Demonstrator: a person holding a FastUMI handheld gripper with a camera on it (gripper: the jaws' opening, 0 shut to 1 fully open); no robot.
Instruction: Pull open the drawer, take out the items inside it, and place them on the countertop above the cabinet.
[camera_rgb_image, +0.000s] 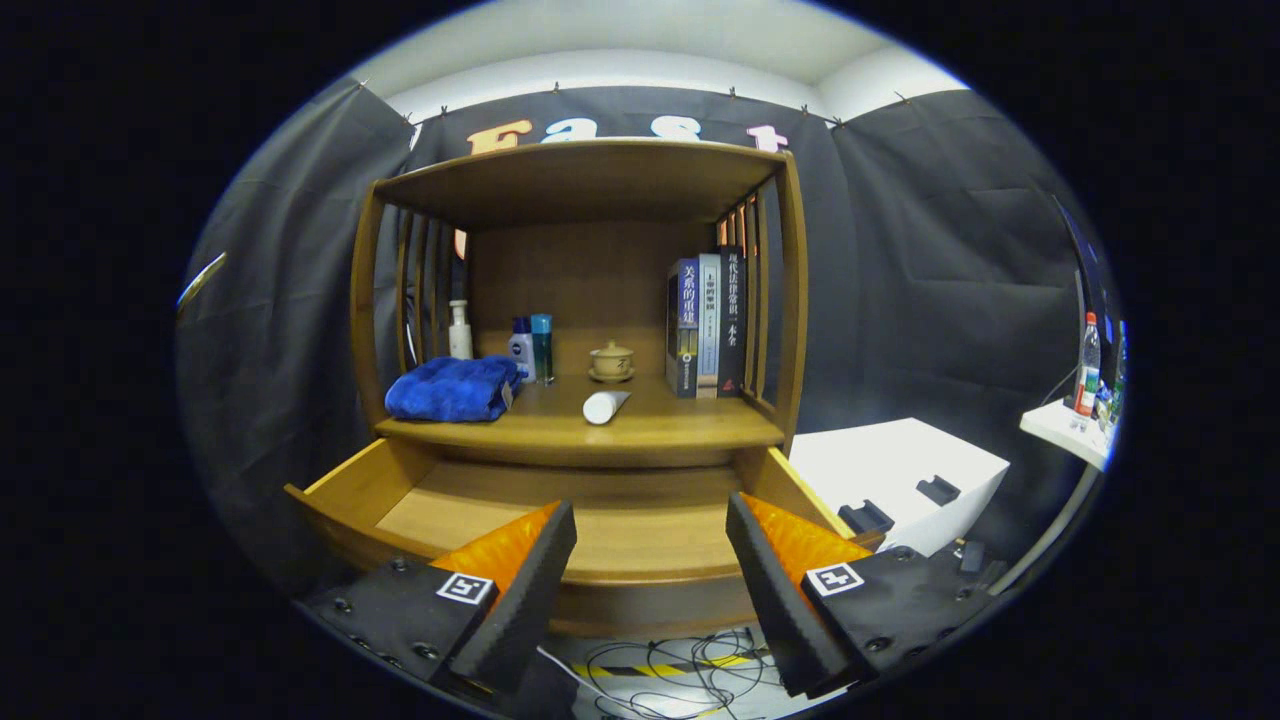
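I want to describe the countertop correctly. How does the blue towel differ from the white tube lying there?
The blue towel is soft folded cloth, while the white tube is a smooth, rigid-looking cylinder. The towel is bulky and sits at the countertop's left end; the tube is slim and lies on its side near the middle front. Both rest on the countertop above the open drawer, beyond the open claw, which holds nothing.
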